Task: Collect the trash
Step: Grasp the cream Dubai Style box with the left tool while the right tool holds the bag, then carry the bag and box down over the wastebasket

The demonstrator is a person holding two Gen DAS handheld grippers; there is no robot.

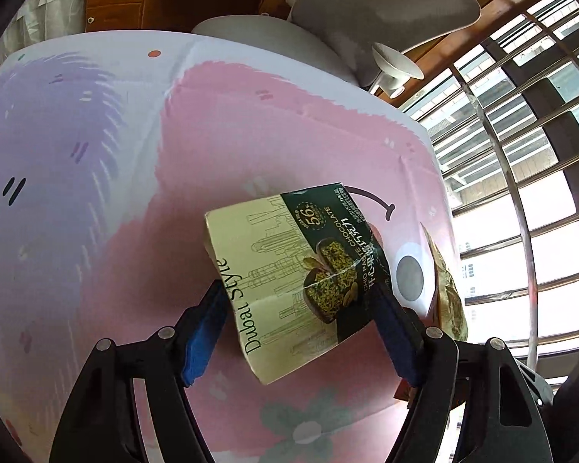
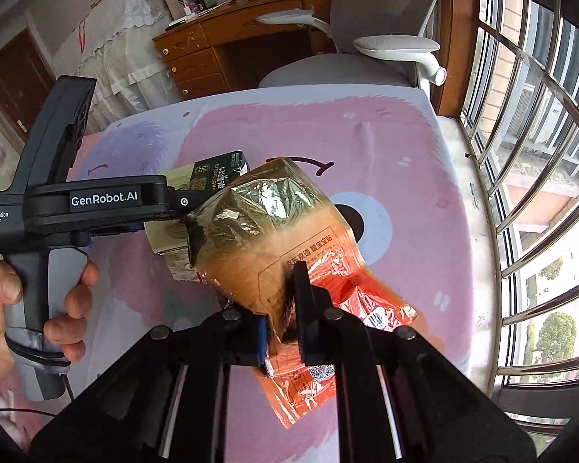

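While both lots hang above the pink cartoon tablecloth (image 1: 96, 177), I log them. Left gripper (image 1: 301, 308): blue pads clamped on each side of a crumpled carton (image 1: 289, 270) printed "Dubai Style", "56%", "PISTACHIO PASTE CHOCOLATE". Right gripper (image 2: 285, 308): jaws pinched narrow on an orange foil bag (image 2: 266, 239) bearing Chinese print, just right of the carton. Left hand (image 2: 27, 301) wraps a handle marked "GenRobot.AI".

Wooden desk (image 2: 227, 50), grey chair (image 2: 374, 11), barred window (image 2: 540, 154); bright daylight, probably bedroom.
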